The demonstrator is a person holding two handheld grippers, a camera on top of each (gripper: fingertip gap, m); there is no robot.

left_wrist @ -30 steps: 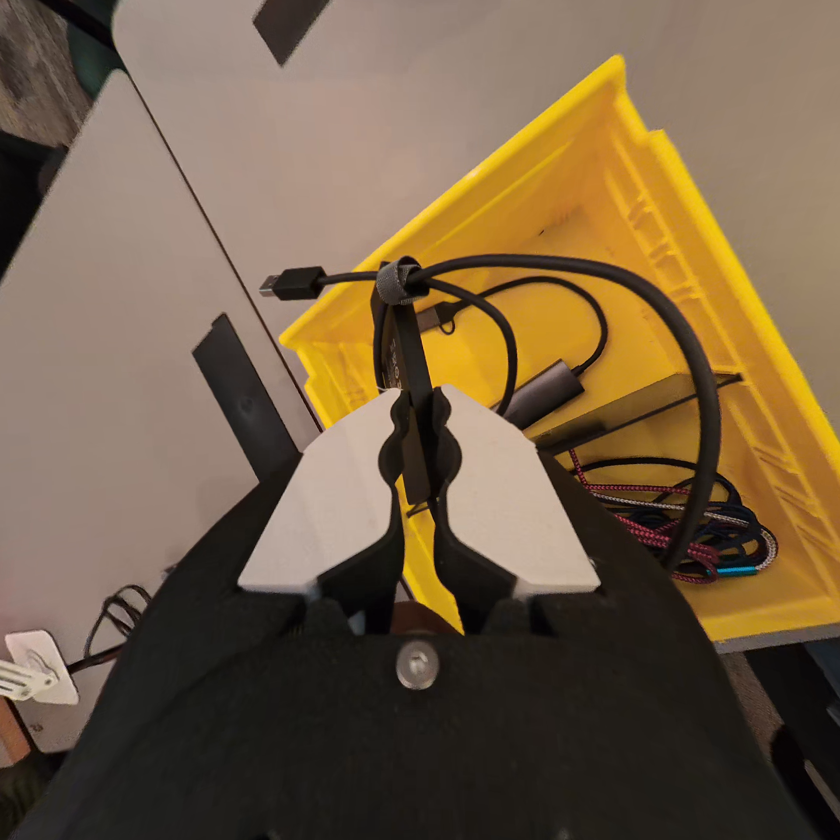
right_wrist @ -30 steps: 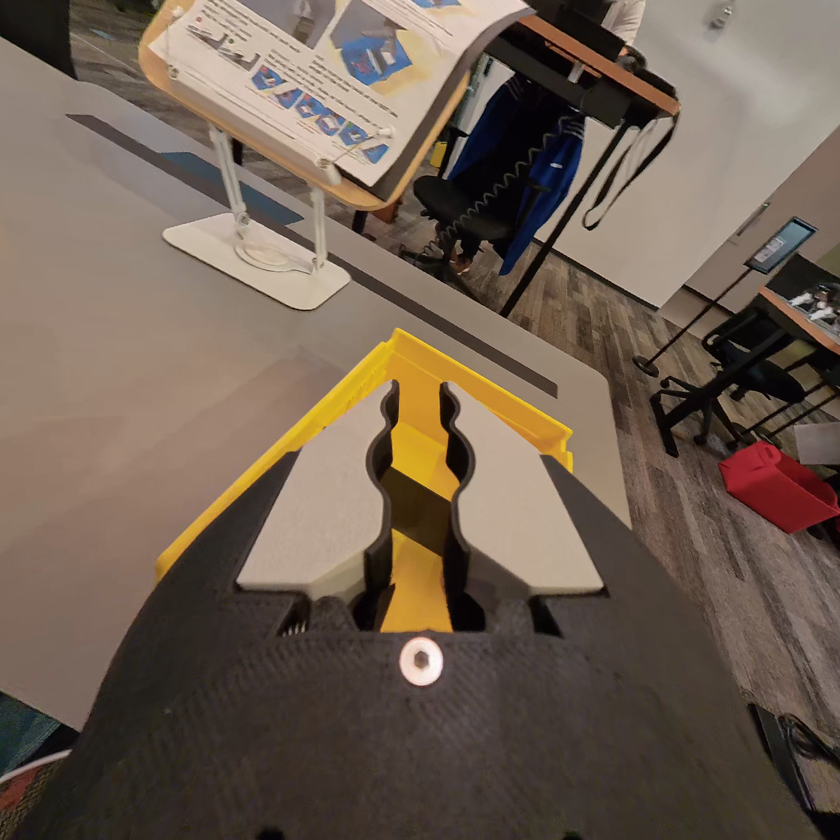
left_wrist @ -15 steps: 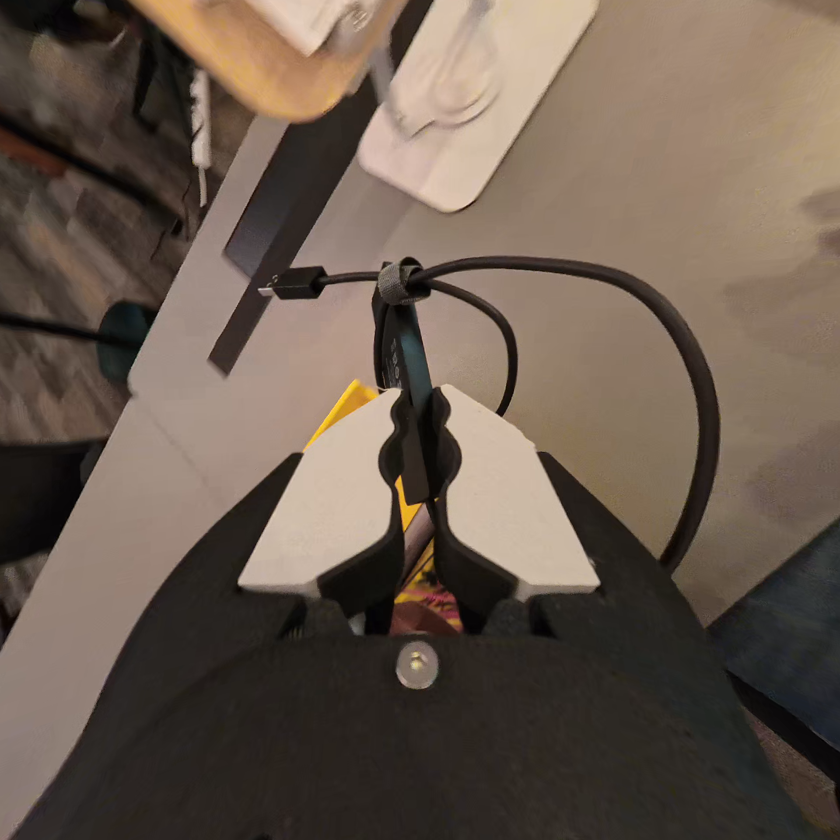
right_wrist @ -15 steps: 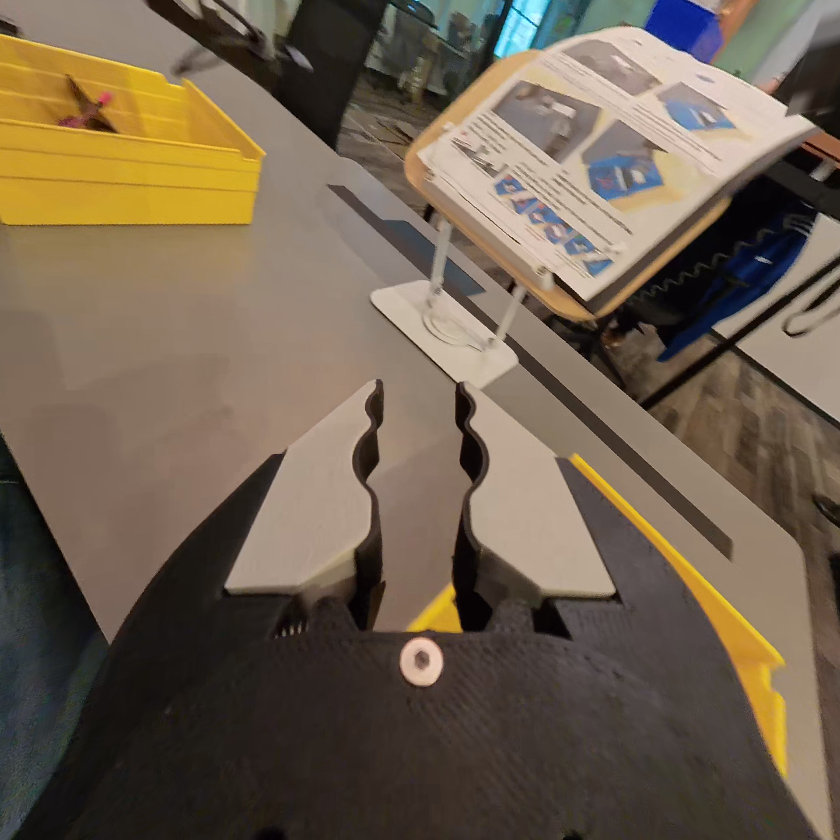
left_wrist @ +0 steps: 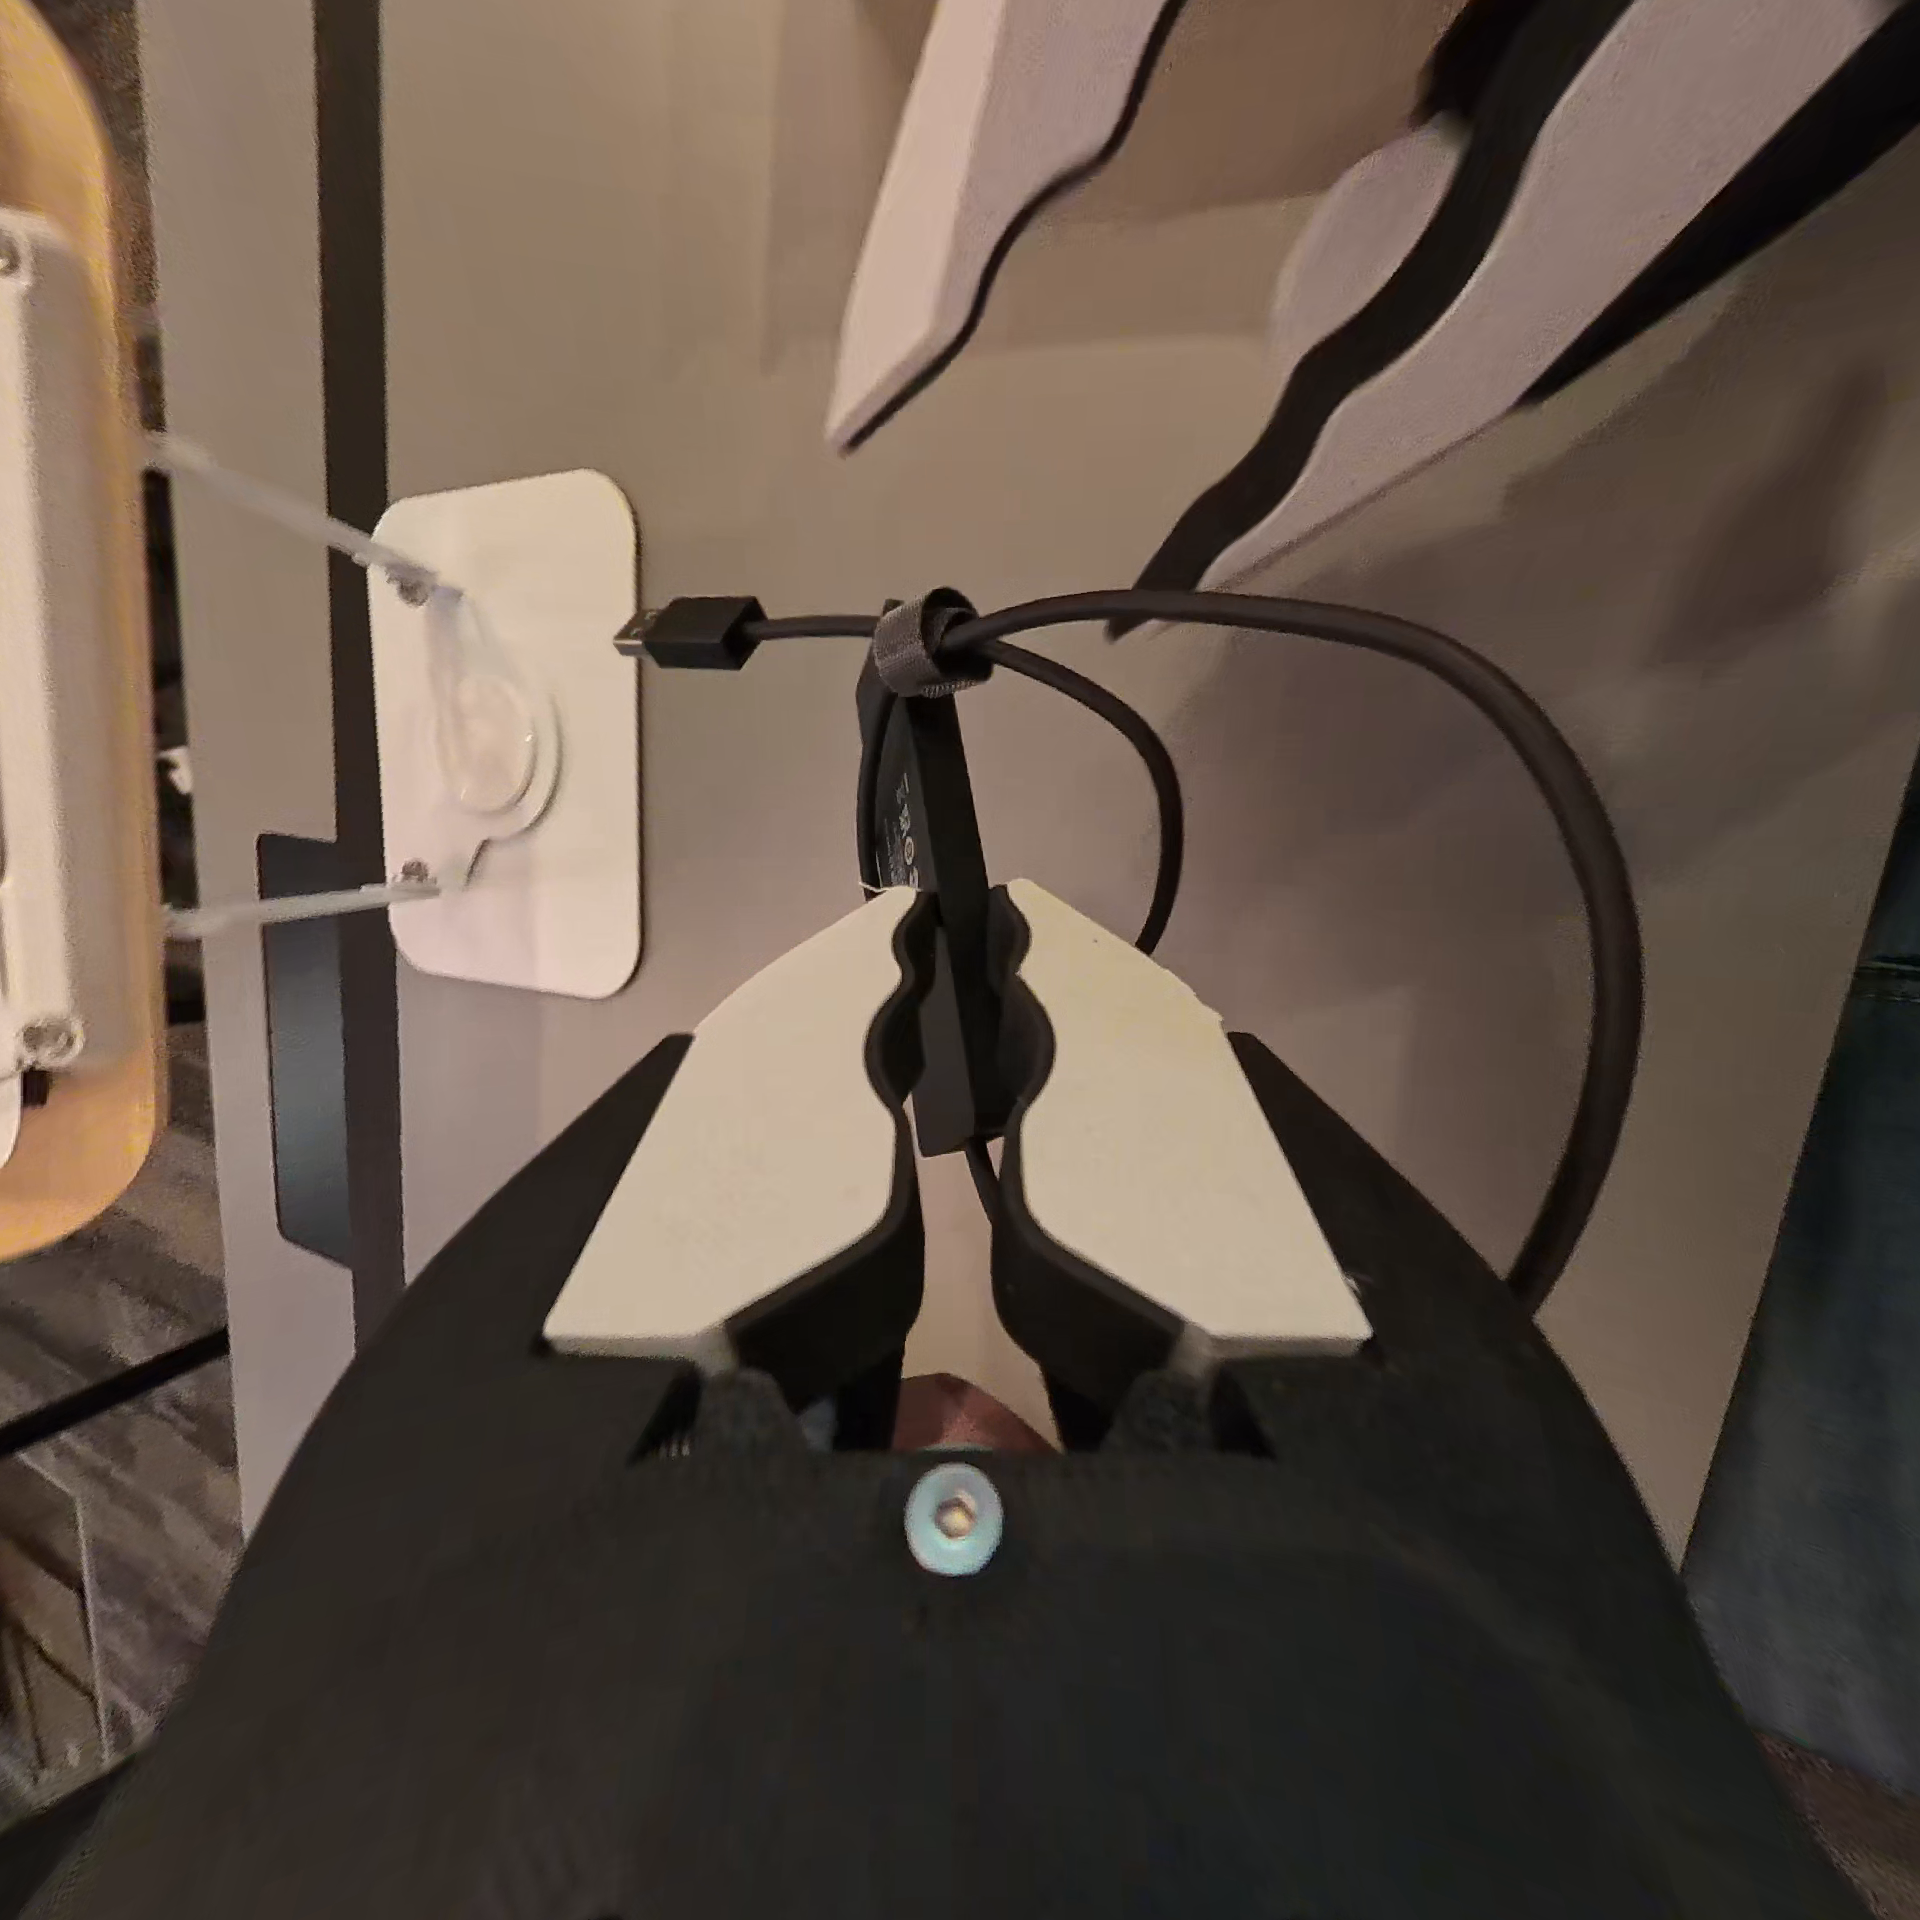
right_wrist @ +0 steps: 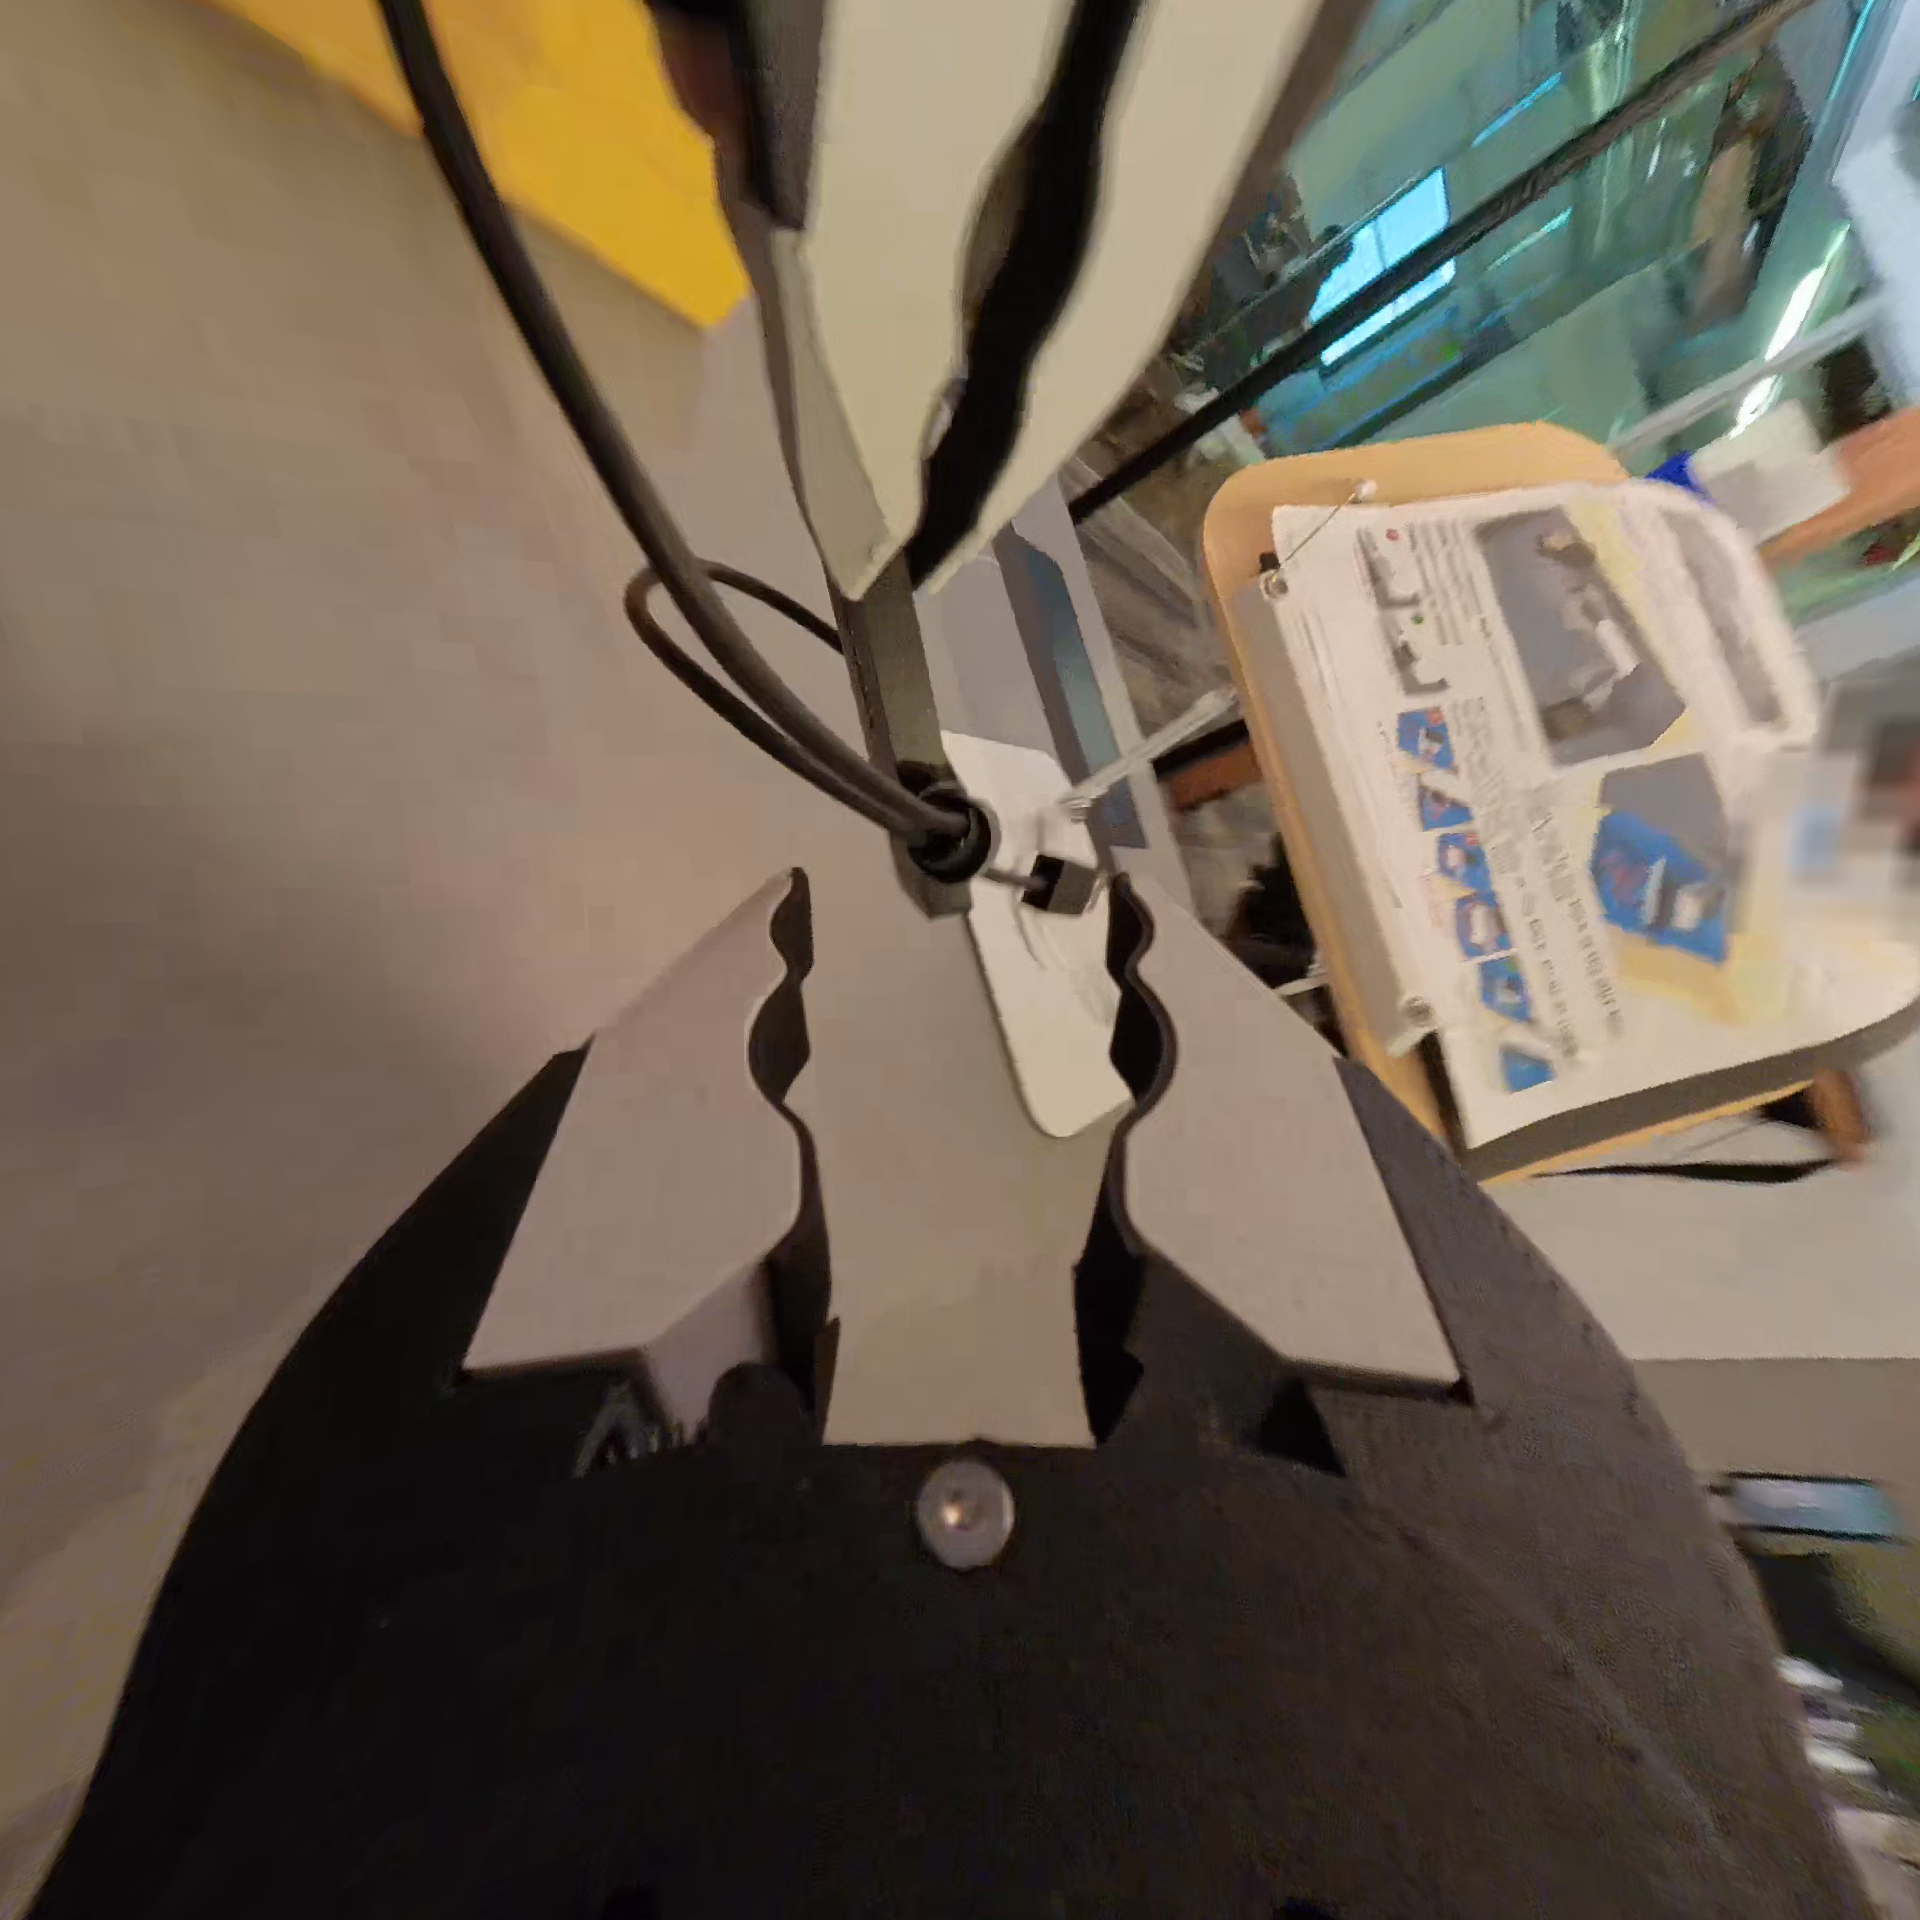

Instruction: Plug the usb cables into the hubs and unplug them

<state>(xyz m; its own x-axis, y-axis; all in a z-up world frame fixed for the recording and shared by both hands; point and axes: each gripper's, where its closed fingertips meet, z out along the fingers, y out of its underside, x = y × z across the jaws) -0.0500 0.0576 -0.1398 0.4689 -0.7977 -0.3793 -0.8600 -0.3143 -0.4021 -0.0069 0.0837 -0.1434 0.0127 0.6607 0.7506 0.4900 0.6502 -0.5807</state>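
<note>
My left gripper [left_wrist: 958, 904] is shut on a flat black usb hub [left_wrist: 925, 810] and holds it above the grey table [left_wrist: 1351, 987]. The hub's black cable [left_wrist: 1558, 831] loops to the right, is bound by a grey strap [left_wrist: 920, 649], and ends in a usb plug [left_wrist: 691, 636] pointing left. My right gripper [right_wrist: 956, 894] is open and empty, its tips just short of the strap [right_wrist: 945, 831] and plug [right_wrist: 1060, 883]. It shows at the top right of the left wrist view [left_wrist: 987, 514]. The left gripper [right_wrist: 894, 566] hangs from above in the right wrist view, holding the hub [right_wrist: 894, 665].
A document stand with a white base [left_wrist: 509, 727] and a wooden board bearing printed pages [right_wrist: 1507, 779] stands just beyond the hub. A dark strip [left_wrist: 348, 312] runs along the table. A yellow bin [right_wrist: 582, 125] sits behind the left gripper.
My left gripper carried the hub from over the yellow bin to above the table beside the stand. My right gripper left the bin, opened wider and swung to face the hub's strap and plug.
</note>
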